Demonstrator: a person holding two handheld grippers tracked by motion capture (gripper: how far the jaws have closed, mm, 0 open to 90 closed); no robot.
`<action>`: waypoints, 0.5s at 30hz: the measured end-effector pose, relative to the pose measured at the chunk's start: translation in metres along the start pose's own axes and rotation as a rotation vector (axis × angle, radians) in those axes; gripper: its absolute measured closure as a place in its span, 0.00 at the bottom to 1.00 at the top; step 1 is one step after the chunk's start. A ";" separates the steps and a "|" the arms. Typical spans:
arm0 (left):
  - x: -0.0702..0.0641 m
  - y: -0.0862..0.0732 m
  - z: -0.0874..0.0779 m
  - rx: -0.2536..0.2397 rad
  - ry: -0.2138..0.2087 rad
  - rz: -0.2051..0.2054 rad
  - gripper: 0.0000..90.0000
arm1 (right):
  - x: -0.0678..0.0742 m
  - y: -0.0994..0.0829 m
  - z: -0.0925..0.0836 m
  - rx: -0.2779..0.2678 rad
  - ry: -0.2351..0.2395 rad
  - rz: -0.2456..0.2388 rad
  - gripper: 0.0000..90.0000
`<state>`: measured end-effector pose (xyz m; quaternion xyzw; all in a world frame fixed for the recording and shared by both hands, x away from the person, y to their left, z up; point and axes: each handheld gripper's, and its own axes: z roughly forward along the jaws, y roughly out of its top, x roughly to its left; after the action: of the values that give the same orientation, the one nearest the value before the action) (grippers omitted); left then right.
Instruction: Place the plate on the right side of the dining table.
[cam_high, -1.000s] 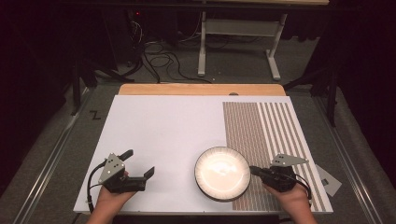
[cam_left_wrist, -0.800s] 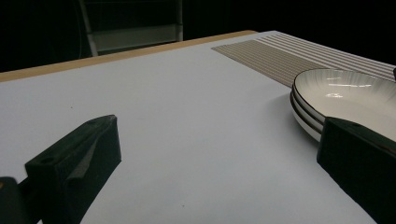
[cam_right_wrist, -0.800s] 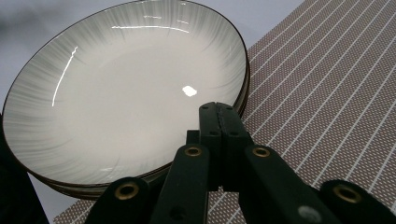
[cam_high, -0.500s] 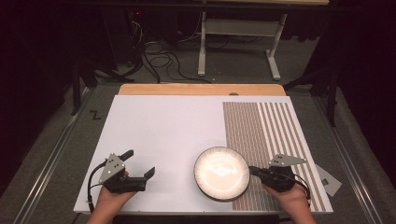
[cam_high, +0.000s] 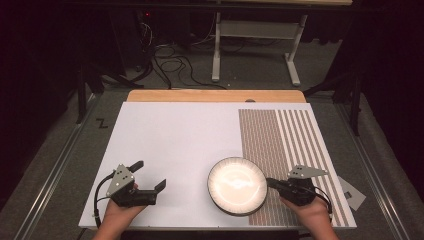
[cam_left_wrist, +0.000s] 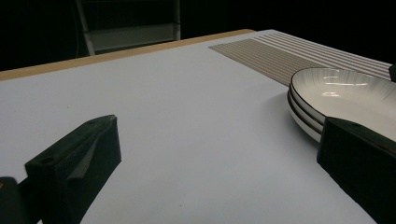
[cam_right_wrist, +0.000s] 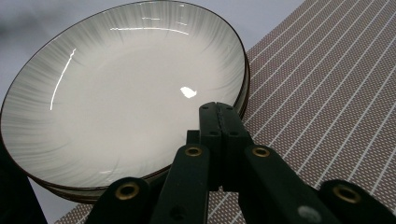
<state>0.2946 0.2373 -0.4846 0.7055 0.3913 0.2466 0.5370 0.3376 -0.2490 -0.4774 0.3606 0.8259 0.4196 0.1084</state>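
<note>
Left gripper view: stacked round white dark-rimmed plates (cam_left_wrist: 345, 95), layered rims at right.
Left gripper (cam_high: 149, 176): jaws wide, empty.
Right gripper (cam_right_wrist: 218, 122): jaws closed together, above the plates' rim.

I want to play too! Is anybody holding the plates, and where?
Right gripper is shut at the plates' near rim; whether it pinches it is unclear. Left gripper holds nothing.

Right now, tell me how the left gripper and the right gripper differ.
The left gripper has its jaws spread wide; the right gripper has its jaws shut together. The left gripper sits over bare white table, apart from the stacked plates; the right gripper's tips reach the plates' rim, above the striped mat. Both are black and hand-held.
</note>
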 end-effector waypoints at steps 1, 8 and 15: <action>0.000 0.000 0.000 0.000 0.000 0.000 0.00 | 0.000 0.000 0.000 0.000 0.000 0.000 1.00; 0.000 0.000 0.000 0.000 0.000 0.000 0.00 | 0.000 0.000 0.000 -0.003 -0.002 0.005 1.00; 0.000 0.000 0.000 -0.001 -0.002 0.000 0.00 | 0.000 -0.001 0.000 -0.004 -0.005 0.006 1.00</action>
<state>0.2943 0.2373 -0.4843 0.7055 0.3908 0.2461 0.5375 0.3373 -0.2490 -0.4781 0.3638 0.8238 0.4206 0.1099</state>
